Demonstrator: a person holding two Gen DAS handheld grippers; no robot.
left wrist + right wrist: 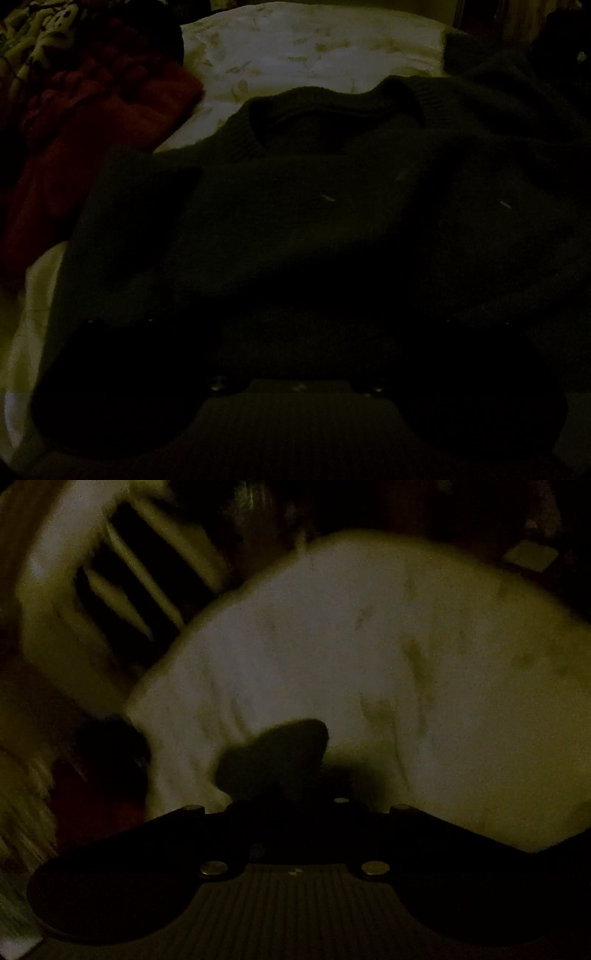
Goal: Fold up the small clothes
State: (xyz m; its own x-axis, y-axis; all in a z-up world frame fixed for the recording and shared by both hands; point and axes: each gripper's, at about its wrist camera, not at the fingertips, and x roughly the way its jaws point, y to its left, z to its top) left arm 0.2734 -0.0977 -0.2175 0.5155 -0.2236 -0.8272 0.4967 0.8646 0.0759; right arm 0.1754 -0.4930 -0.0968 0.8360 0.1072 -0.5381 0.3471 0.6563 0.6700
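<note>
A very dim room, lit weakly with a yellowish cast. A bed fills most of both views, covered by a white sheet point(295, 51) printed with faint pale leaf shapes, lightly creased. In the right wrist view, beyond the bed's upper left edge, stands a pale piece of furniture with slats point(122, 579) and dark gaps between them, blurred. At the far left corner of the bed in the left wrist view lies a patterned blanket point(33, 40) with light figures on dark cloth. Everything past the bed's far edge is lost in darkness.
</note>
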